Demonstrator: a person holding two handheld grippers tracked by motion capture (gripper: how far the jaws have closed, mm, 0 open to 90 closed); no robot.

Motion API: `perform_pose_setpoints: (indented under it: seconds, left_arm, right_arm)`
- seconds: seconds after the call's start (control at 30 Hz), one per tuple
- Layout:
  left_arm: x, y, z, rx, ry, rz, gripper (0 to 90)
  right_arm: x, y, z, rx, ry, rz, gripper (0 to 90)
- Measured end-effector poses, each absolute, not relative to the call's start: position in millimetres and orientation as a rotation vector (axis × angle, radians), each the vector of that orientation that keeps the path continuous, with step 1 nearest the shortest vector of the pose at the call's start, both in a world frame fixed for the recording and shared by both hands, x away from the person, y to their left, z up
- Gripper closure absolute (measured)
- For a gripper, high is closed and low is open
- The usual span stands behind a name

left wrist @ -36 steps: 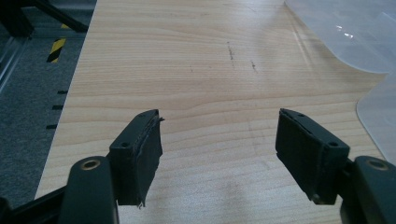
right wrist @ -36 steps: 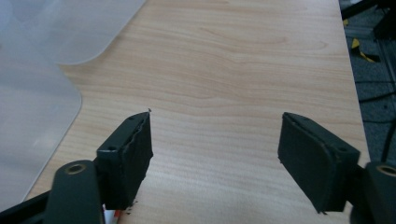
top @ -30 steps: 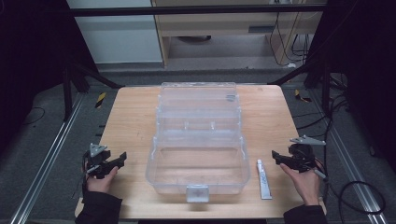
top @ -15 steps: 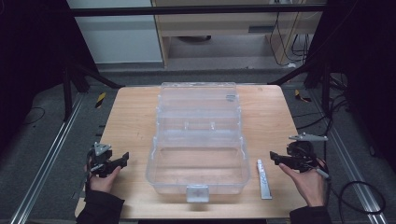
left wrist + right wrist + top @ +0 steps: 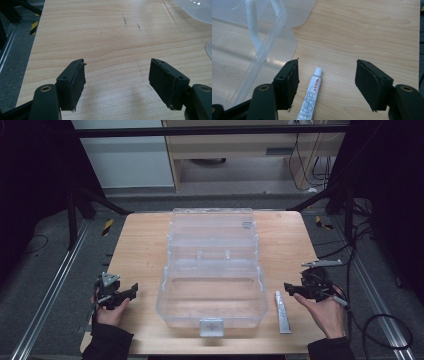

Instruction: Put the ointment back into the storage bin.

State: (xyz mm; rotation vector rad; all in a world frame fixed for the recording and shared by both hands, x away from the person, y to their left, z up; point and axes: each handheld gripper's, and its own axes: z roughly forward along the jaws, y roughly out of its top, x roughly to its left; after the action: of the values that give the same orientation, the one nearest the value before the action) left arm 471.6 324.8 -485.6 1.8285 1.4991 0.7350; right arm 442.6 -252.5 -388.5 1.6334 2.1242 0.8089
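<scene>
A clear plastic box (image 5: pixel 212 285) with its lid swung back lies open in the middle of the wooden table (image 5: pixel 145 245); its rim (image 5: pixel 262 50) crosses the right gripper view at upper left. A white tube (image 5: pixel 282 312) lies flat just right of the box, its cap end (image 5: pixel 318 71) pointing away between my right jaws. My right gripper (image 5: pixel 287 288) hovers open over the tube (image 5: pixel 310 97), holding nothing. At the table's front left, my left gripper (image 5: pixel 134 290) stands open above bare wood (image 5: pixel 115 75), well apart from the box.
A corner of the box lid (image 5: pixel 197 10) reaches into the left gripper view at top right. Black frame rails (image 5: pixel 75 220) flank the table, and cables (image 5: pixel 380 320) trail on the floor at the right. A cabinet (image 5: pixel 240 150) stands behind the table.
The right gripper has edged left toward the tube and box. The left gripper has barely shifted. Both stay open.
</scene>
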Motion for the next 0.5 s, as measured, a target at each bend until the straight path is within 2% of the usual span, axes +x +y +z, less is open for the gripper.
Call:
perform_pose_setpoints:
  seconds: [0.5]
  left_arm:
    - [472, 325, -486, 1.837, 1.502, 0.735, 28.9]
  right_arm:
    - [453, -236, -402, 1.714, 2.267, 0.649, 43.0]
